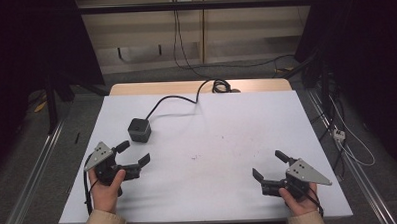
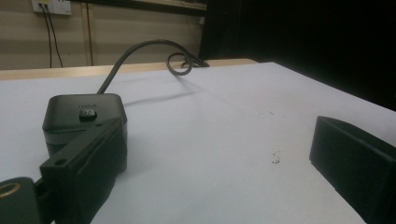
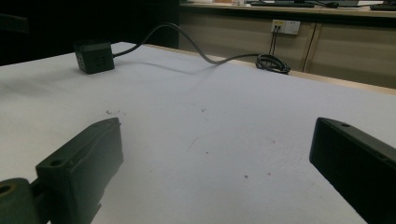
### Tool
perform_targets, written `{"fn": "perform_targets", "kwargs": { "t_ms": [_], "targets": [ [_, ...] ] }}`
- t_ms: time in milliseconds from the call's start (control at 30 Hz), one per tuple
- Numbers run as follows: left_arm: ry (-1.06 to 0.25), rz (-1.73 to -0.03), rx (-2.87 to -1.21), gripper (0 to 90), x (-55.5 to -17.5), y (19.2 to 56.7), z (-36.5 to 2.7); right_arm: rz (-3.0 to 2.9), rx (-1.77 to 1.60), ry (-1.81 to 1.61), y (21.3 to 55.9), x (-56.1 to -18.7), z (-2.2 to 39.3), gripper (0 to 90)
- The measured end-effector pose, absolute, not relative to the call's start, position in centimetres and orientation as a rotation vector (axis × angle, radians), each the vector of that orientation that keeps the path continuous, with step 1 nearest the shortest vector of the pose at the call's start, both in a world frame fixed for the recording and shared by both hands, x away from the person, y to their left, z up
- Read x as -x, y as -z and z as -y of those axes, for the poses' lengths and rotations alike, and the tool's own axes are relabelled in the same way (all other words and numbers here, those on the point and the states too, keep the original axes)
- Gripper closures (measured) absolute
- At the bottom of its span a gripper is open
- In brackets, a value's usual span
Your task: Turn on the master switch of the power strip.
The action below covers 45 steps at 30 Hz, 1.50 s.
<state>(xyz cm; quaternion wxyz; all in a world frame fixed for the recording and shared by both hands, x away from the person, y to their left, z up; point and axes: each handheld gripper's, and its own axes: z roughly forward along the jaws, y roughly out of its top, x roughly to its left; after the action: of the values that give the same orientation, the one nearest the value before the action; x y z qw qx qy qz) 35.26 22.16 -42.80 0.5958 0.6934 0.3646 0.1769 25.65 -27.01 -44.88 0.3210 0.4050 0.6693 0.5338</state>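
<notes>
Two tongs are resting low over the table [image 1: 209, 201], and you are keeping both wide open with nothing between their jaws. Your left tongs [image 1: 136, 152] are sitting just short of the black cube [image 1: 139, 129], which is standing upright on the white sheet toward the far left, its cable [image 1: 173, 99] trailing off to a coil at the back edge. In the left gripper view one jaw is lying just beside the cube [image 2: 84, 119], though I cannot tell whether it is touching (it looks like you are lining up for a grab, so the wide gap makes sense). Your right tongs [image 1: 270, 164] are waiting well apart from the cube, probably staying out of the way while pointing toward the middle.
</notes>
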Motion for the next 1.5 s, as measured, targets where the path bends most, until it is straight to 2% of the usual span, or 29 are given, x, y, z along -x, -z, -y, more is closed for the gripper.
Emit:
{"fn": "perform_targets", "kwargs": {
  "t_ms": [1500],
  "targets": [
    [-0.458, -0.868, -1.578, 3.7, -38.9, 41.8, -21.5, -1.764, -1.045, -1.418, 44.8, -25.7, 26.8, 2.4]
  ]
}}
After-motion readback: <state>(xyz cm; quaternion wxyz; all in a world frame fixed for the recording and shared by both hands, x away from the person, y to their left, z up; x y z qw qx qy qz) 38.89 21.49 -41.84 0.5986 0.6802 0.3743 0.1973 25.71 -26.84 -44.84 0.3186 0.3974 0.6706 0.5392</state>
